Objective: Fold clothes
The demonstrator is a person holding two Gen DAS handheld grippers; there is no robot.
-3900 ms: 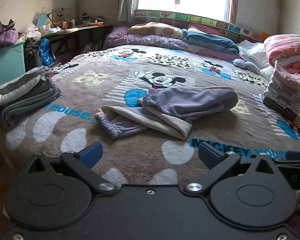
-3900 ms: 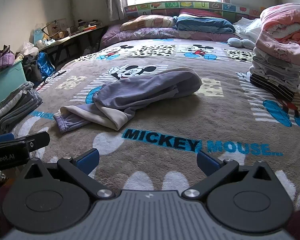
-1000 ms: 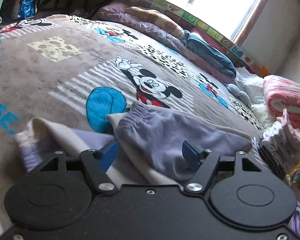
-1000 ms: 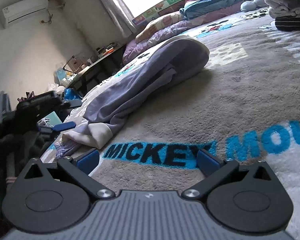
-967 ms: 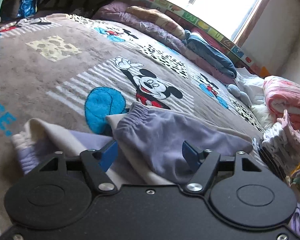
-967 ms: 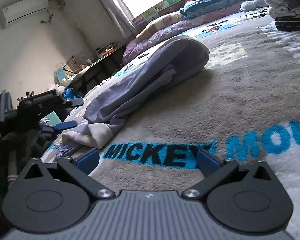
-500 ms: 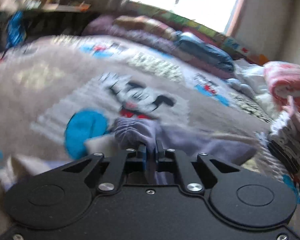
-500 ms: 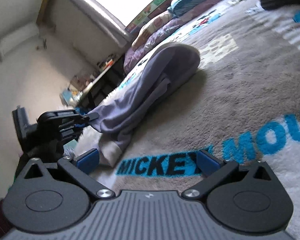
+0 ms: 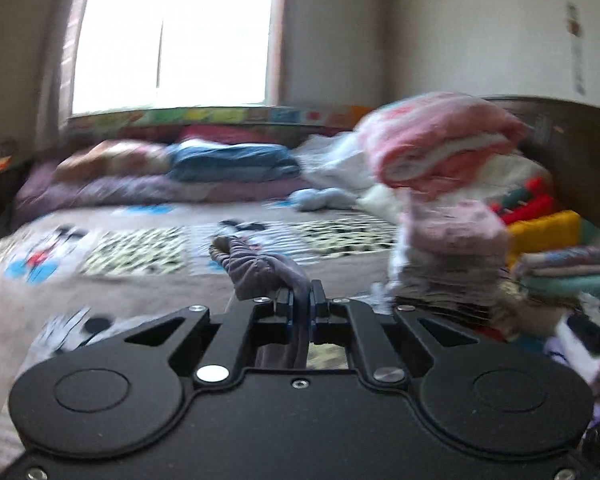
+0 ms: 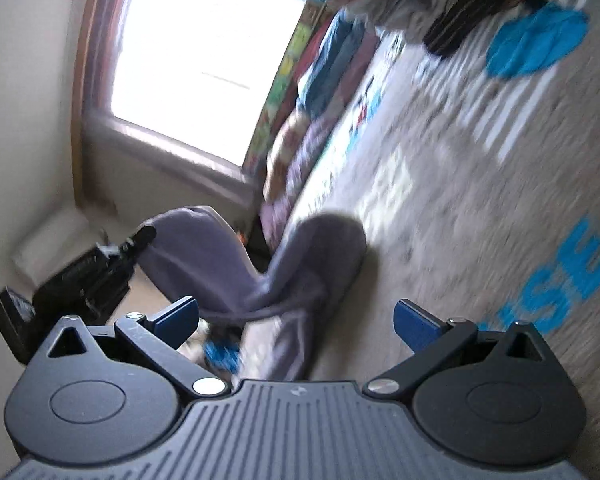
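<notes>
My left tool (image 9: 300, 300) is pinched tight on the elastic waistband of the purple trousers (image 10: 300, 264), lifting them off the bed (image 10: 480, 184). My right tool (image 10: 296, 318) is spread wide and empty, just beside the hanging cloth. I'd lift until the legs hang free, then grip the waistband's other end.

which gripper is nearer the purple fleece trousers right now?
Left. The left gripper is shut on the purple fleece trousers, pinching the gathered waistband and lifting it. The right gripper is open and empty, held short of the cloth hanging ahead of it.
</notes>
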